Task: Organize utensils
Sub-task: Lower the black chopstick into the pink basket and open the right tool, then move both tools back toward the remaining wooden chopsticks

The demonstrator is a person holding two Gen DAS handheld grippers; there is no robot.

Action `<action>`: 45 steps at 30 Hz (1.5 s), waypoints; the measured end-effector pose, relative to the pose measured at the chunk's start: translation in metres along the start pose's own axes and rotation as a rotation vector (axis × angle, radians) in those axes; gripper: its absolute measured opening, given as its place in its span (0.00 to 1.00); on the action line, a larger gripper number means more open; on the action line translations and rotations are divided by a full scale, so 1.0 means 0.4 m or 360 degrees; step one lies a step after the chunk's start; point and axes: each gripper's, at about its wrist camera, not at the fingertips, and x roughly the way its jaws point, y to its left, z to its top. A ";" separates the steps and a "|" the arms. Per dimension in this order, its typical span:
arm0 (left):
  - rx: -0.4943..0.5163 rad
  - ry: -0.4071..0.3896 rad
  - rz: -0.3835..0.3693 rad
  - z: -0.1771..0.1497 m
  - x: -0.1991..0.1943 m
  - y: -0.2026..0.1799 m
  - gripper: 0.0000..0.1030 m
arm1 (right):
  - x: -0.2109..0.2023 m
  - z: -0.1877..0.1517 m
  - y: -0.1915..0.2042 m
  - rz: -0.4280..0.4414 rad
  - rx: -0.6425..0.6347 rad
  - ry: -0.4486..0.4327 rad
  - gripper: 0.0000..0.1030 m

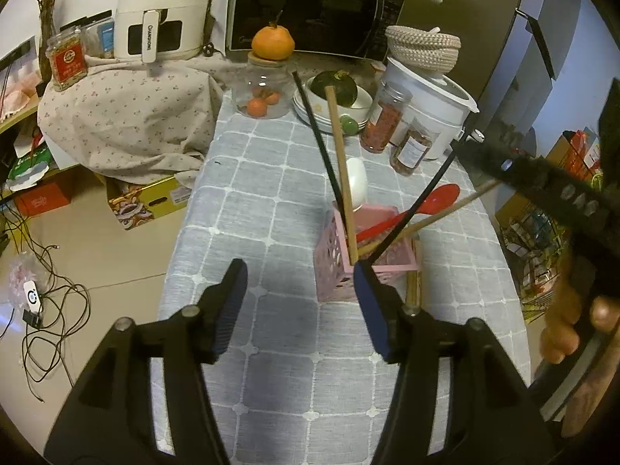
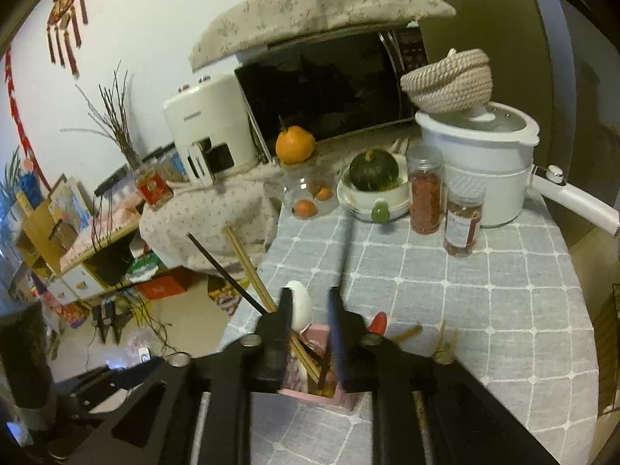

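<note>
The right gripper (image 2: 310, 310) pinches a stiff, light black chopstick (image 2: 346, 248) over the pink basket (image 1: 341, 267); the left gripper (image 1: 300, 302) gapes wide.

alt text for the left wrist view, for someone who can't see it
An open left gripper hovers over a grey checked tablecloth beside a pink basket holding chopsticks, a red spoon and a white spoon. Jars, bowls and a microwave stand behind.
</note>
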 end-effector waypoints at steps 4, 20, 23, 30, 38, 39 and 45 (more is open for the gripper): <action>0.0012 -0.0010 -0.0008 -0.003 -0.002 -0.010 0.63 | -0.067 0.021 -0.002 -0.0005 -0.0010 -0.0113 0.43; 0.0098 -0.0011 0.0044 -0.035 0.016 -0.066 0.84 | -0.243 0.000 -0.072 -0.0170 -0.0144 -0.0254 0.79; 0.0104 0.0022 0.0054 -0.047 0.032 -0.075 0.84 | -0.228 -0.023 -0.111 -0.0248 -0.0121 -0.0186 0.80; 0.0151 0.0094 0.0095 -0.073 0.064 -0.098 0.84 | -0.134 -0.083 -0.215 -0.0447 -0.0019 0.0050 0.82; 0.0193 0.0254 0.0160 -0.095 0.114 -0.113 0.84 | 0.023 -0.171 -0.304 -0.0521 0.0129 0.0473 0.82; 0.0188 0.0275 0.0160 -0.097 0.120 -0.113 0.84 | 0.036 -0.178 -0.308 -0.0535 0.0135 0.0506 0.82; 0.0166 0.0324 0.0146 -0.096 0.136 -0.124 0.84 | 0.119 -0.215 -0.344 -0.0582 0.0162 0.0658 0.82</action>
